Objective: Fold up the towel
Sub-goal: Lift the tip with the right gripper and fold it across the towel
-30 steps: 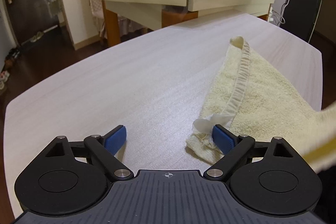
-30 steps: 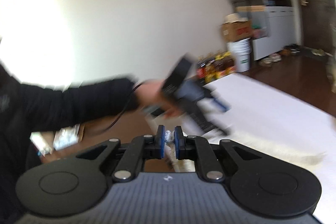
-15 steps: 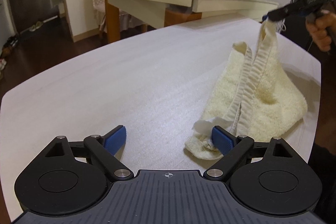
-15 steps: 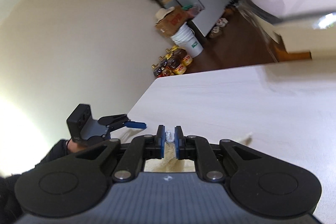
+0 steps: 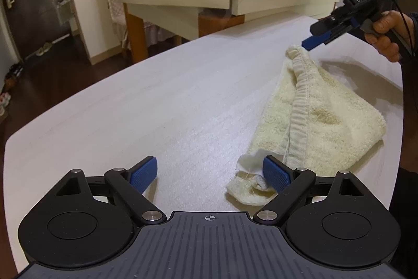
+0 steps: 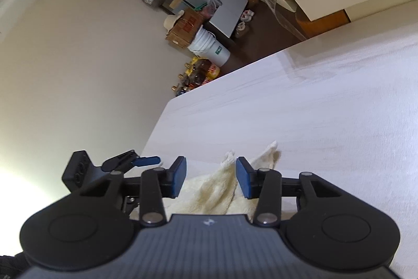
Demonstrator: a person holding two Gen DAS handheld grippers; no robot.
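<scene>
Towel (image 5: 313,117) lies folded over w/ hem up, on right side of white tabletop (image 5: 146,106). L claw (image 5: 209,173) spread wide, low over tabletop; its right pad (image 5: 276,176) touches towel's near corner by the tag, left pad on bare surface, nothing pinched. R claw (image 6: 211,177) jaws have just been opening, now partway spread; towel corner sits in the gap, pads clear of it. In left view R claw hangs just above towel's far peak, held by a hand (image 5: 389,35).
</scene>
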